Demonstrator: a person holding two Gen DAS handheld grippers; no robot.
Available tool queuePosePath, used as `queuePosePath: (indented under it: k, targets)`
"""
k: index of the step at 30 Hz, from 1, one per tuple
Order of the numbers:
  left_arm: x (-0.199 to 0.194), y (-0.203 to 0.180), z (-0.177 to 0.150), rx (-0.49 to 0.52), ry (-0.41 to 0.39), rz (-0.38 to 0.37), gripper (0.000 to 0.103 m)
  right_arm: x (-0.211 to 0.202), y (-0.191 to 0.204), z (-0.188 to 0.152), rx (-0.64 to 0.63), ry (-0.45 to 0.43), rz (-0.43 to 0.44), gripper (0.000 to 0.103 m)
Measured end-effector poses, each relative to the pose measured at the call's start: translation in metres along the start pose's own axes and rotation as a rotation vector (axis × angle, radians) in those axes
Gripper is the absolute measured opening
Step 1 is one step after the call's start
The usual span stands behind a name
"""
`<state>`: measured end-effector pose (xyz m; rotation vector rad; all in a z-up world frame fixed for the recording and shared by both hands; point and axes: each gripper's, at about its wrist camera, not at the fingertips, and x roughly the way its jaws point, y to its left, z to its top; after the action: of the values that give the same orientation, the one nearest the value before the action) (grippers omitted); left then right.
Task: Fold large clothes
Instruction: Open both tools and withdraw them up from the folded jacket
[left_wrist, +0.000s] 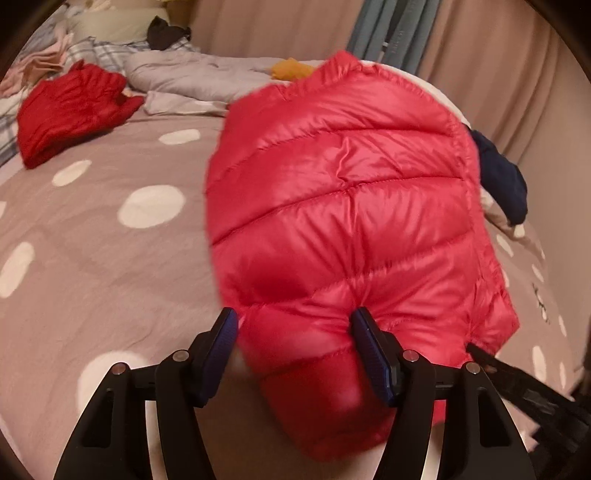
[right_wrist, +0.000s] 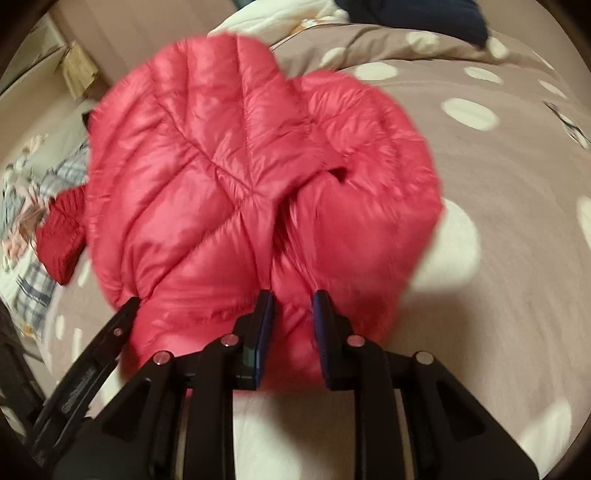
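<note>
A shiny red quilted down jacket (left_wrist: 343, 206) hangs bunched above the bed, held between both grippers. My left gripper (left_wrist: 295, 328) has its jaws set wide around a thick puffy fold of the jacket's near edge. My right gripper (right_wrist: 291, 306) is shut on a fold of the same jacket (right_wrist: 229, 177), its blue pads pressed into the fabric. The other gripper's black finger (right_wrist: 125, 310) shows at the jacket's left edge in the right wrist view. The view is blurred by motion.
The bed has a mauve cover with white dots (left_wrist: 110, 229). A folded dark red garment (left_wrist: 70, 110) lies at the far left, also in the right wrist view (right_wrist: 62, 236). A navy garment (left_wrist: 502, 181), a yellow item (left_wrist: 291, 68), grey bedding (left_wrist: 207, 77) and curtains (left_wrist: 461, 44) lie beyond.
</note>
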<state>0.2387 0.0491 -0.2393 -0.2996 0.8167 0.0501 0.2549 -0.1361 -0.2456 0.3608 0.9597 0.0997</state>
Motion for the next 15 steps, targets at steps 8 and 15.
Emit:
queuePosePath:
  k: [8,15]
  targets:
    - [-0.083,0.02,-0.009,-0.061,-0.115,0.108,0.055,-0.086,0.005,-0.01,-0.015,-0.125,0.023,0.035]
    - [-0.16,0.014,-0.006,-0.065,-0.274,0.12,0.054,-0.149,0.028,-0.01,-0.108,-0.241,0.033,0.035]
